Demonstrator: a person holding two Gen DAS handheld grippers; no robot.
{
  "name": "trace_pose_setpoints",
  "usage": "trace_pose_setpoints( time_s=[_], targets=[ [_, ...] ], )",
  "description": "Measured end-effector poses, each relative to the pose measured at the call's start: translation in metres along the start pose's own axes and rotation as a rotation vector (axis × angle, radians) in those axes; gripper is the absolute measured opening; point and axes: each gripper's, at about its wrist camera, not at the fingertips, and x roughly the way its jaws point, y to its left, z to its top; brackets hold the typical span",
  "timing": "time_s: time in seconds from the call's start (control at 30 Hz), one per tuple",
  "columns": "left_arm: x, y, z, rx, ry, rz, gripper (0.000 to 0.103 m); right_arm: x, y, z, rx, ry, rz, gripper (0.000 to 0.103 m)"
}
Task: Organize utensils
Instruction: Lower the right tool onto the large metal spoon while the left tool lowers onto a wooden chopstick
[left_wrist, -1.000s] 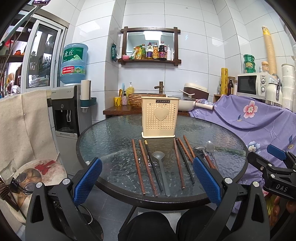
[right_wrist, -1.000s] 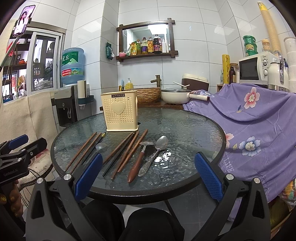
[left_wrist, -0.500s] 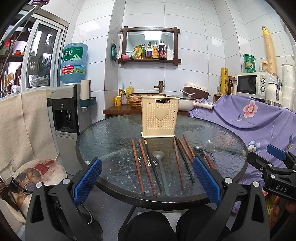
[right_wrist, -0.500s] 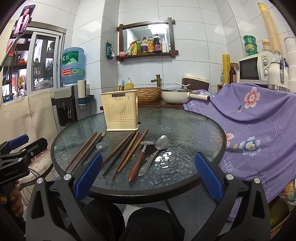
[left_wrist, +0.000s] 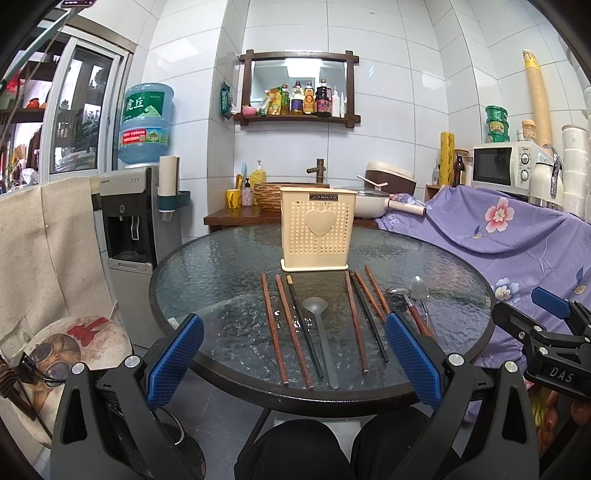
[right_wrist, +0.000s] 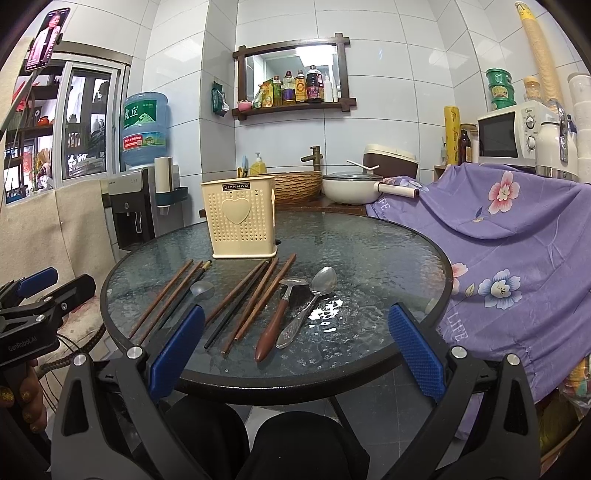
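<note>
A cream perforated utensil holder (left_wrist: 314, 229) (right_wrist: 242, 219) stands upright at the middle of the round glass table (left_wrist: 207, 280) (right_wrist: 388, 258). In front of it lie several brown and black chopsticks (left_wrist: 291, 328) (right_wrist: 255, 302), a grey plastic spoon (left_wrist: 322, 332), a metal spoon (right_wrist: 314, 299) and a wooden-handled scoop (right_wrist: 279, 317). My left gripper (left_wrist: 293, 354) hovers open at the table's near edge, short of the left chopsticks, holding nothing. My right gripper (right_wrist: 295, 349) is open too, just short of the scoop and metal spoon.
A purple flowered cloth (right_wrist: 517, 229) covers furniture right of the table. A water dispenser (left_wrist: 129, 221) and a cushioned stool (left_wrist: 74, 343) stand to the left. A counter behind carries a basket, a white pot (right_wrist: 351, 188) and a microwave. The person's knees are under the near rim.
</note>
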Motion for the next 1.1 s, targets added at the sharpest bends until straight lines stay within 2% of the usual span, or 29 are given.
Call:
trace_pose_setpoints(
  time_s=[0.13, 0.3, 0.43, 0.53, 0.73, 0.83, 0.9, 0.97, 1.1],
  targets=[
    [0.019, 0.0, 0.001, 0.034, 0.07, 0.029, 0.097, 0.011, -0.002, 0.0, -0.011, 0.042, -0.023, 0.098],
    [0.055, 0.013, 0.016, 0.046, 0.182, 0.061, 0.097, 0.044, -0.015, 0.005, 0.016, 0.185, -0.016, 0.098],
    [0.093, 0.033, 0.023, -0.011, 0.307, 0.055, 0.097, 0.071, -0.021, 0.012, 0.004, 0.265, -0.046, 0.098],
    [0.114, 0.045, 0.028, -0.039, 0.362, 0.048, 0.097, 0.093, -0.027, 0.016, 0.003, 0.311, -0.049, 0.098],
    [0.153, 0.048, 0.034, 0.024, 0.437, 0.063, 0.092, 0.145, -0.048, 0.031, 0.048, 0.4, -0.098, 0.098],
    [0.169, 0.049, 0.034, 0.038, 0.458, 0.069, 0.087, 0.165, -0.05, 0.034, 0.027, 0.433, -0.122, 0.093],
    [0.175, 0.05, 0.034, 0.043, 0.466, 0.071, 0.086, 0.175, -0.048, 0.035, 0.027, 0.454, -0.111, 0.09],
    [0.181, 0.051, 0.034, 0.045, 0.477, 0.069, 0.082, 0.181, -0.044, 0.036, 0.04, 0.467, -0.086, 0.081],
    [0.19, 0.052, 0.032, 0.039, 0.501, 0.052, 0.079, 0.188, -0.022, 0.038, 0.027, 0.498, -0.007, 0.08]
  ],
)
